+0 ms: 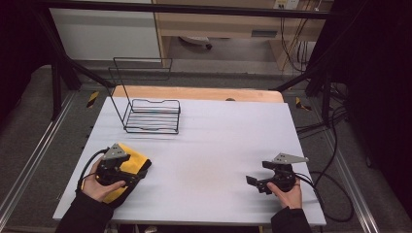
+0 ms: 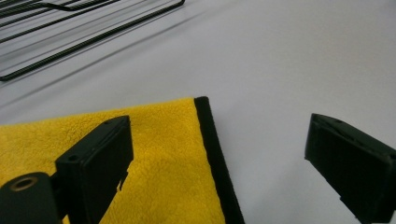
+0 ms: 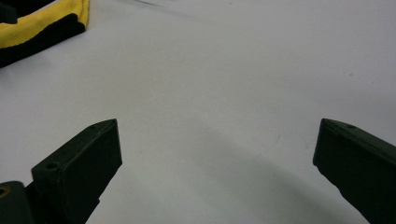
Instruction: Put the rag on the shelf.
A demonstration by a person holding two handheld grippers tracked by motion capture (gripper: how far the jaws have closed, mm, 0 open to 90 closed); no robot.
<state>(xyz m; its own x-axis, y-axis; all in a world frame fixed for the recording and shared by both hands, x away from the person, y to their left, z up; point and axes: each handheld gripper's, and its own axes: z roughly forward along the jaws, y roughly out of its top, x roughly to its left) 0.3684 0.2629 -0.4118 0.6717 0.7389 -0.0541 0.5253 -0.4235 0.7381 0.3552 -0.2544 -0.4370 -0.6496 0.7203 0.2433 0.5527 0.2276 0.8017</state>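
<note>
1. A folded yellow cloth (image 1: 132,160) with a black border lies near the front left corner of the white surface (image 1: 209,145).
2. The left tool (image 2: 217,154) hovers over the cloth's edge, its jaws spread wide, one above the cloth, one above bare surface.
3. The right tool (image 1: 256,183) sits near the front right corner, jaws spread, gripping nothing.
4. A black wire rack (image 1: 151,115) stands toward the back left.

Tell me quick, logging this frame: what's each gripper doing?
Left gripper: open, jaws straddling the yellow fleece cloth's black-trimmed edge.
Right gripper: open, holding nothing.
</note>
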